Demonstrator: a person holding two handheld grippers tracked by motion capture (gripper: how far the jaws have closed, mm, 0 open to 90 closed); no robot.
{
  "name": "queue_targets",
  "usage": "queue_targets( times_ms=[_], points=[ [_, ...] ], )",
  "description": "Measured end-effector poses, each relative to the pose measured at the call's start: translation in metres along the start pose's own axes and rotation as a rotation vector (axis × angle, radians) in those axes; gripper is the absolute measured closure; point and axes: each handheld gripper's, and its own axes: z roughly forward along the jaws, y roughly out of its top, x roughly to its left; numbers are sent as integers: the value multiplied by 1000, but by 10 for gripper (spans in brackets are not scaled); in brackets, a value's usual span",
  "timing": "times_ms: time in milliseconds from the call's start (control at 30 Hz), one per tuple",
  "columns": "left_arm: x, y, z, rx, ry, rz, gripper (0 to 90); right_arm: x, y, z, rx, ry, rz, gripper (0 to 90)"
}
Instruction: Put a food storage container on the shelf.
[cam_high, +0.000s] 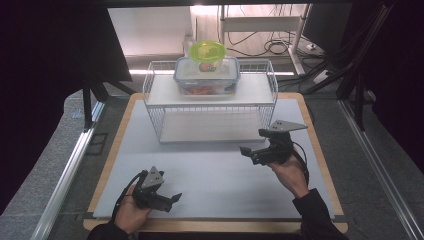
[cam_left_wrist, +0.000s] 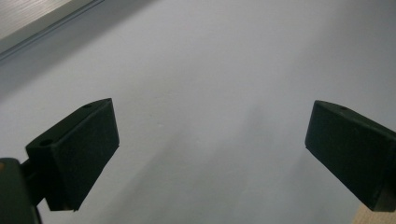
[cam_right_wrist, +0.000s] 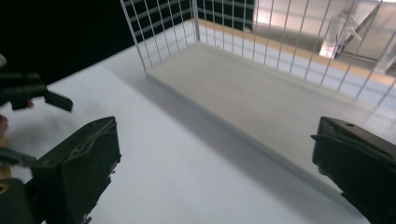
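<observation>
Both tools are sitting idle with nothing between their jaws. Left gripper (cam_high: 172, 199), at the lower left of the high view, is resting low over the grey mat (cam_high: 210, 170) in the person's left hand (cam_high: 131, 210); its jaws are standing wide apart, and in the left gripper view (cam_left_wrist: 212, 154) bare mat is showing between them, with a wooden table edge just peeking in at the lower right corner.

Right gripper (cam_high: 251, 145), at the right of centre in the high view, is being held by the right hand (cam_high: 290, 172) just in front of the white wire rack (cam_high: 210, 102) — near it, not touching. Its jaws are likewise spread wide. In the right gripper view (cam_right_wrist: 215, 163) they are framing the rack's lower shelf (cam_right_wrist: 243, 93), which is lying bare behind the wire wall, and the left gripper (cam_right_wrist: 28, 91) is appearing at the left edge.

A clear food container (cam_high: 207, 76) with a blue-rimmed lid is sitting on the rack's top shelf, upper centre of the high view. A round tub with a yellow-green lid (cam_high: 208, 54) is standing on top of it — contents cannot be made out. Both grippers are well apart from these items.
</observation>
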Motion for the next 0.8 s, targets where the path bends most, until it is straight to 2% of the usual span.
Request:
queue_targets(
  times_ms=[133,300,433,533,667,800],
  points=[
    [0,0,0,4,14,12,29,2,-18,-1,19,-1,-1,3],
    [0,-1,0,-2,27,28,28,3,-40,-1,44,-27,-13,3],
    [1,-1,0,-7,50,46,32,8,-59,0,88,-63,-50,3],
    [3,-2,-2,-22,50,38,30,13,-72,-1,121,-96,-80,0],
    [4,-2,-2,-34,46,32,23,18,-88,-2,165,-97,-95,0],
    [5,-3,-2,-28,69,44,11,18,-99,2,227,-100,-108,0]
  ],
)
